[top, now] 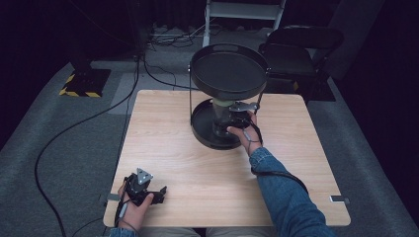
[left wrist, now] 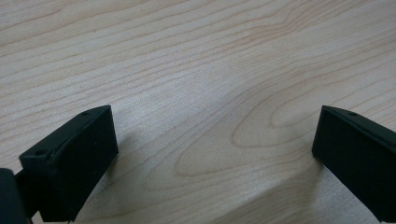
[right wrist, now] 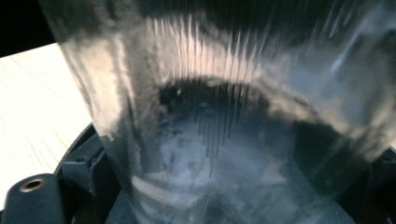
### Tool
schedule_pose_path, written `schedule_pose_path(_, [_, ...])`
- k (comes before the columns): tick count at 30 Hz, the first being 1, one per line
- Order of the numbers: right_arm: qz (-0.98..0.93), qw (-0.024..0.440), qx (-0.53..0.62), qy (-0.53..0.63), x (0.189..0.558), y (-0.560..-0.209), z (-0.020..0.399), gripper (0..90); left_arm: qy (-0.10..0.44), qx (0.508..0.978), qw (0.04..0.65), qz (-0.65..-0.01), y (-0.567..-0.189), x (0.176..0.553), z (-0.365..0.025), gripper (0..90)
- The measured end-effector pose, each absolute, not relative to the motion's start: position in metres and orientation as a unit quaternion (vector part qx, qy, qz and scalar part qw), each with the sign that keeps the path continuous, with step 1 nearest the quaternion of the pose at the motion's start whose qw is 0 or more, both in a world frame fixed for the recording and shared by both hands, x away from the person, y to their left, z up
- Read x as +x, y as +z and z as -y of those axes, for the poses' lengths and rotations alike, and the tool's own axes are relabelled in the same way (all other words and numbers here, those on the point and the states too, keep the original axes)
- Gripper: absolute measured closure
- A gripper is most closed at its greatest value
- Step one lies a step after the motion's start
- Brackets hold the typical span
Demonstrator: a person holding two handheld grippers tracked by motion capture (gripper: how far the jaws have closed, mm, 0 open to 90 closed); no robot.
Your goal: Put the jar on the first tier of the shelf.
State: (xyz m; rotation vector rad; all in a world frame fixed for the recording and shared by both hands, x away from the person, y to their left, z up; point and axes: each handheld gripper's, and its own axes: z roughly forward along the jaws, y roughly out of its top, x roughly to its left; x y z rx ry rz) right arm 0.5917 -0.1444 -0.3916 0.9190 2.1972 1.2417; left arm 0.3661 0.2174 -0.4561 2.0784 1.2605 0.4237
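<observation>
A black two-tier tray stand stands at the far middle of the wooden table; its upper tray overhangs the lower tray. A clear glass stands on the lower tray under the upper one. My right gripper reaches into the lower tray and is shut on the glass. In the right gripper view the glass sits tight between the jaws, blurred and very close. My left gripper rests at the table's front left, open, with bare wood between its fingers.
A black chair and a metal frame stand behind the table. Cables run over the grey floor at the left, near a yellow-and-black striped base. A small grey tag lies by the front right corner.
</observation>
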Motion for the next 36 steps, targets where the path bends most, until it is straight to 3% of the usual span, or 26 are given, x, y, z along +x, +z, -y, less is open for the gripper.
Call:
schedule_pose_path(23, [-0.79, 0.232, 0.338, 0.456, 0.586, -0.397, 0.148, 10.3, 0.162, 0.795, 0.331, -0.482, -0.456, 0.366, -0.217, 0.1])
schedule_pose_path(26, [-0.796, 0.228, 0.338, 0.448, 0.585, -0.395, 0.15, 5.7, 0.162, 0.795, 0.331, -0.482, -0.456, 0.366, -0.217, 0.1])
schedule_pose_path(36, [-0.795, 0.221, 0.339, 0.452, 0.571, -0.384, 0.16, 3.9, 0.162, 0.795, 0.33, -0.482, -0.456, 0.366, -0.217, 0.1])
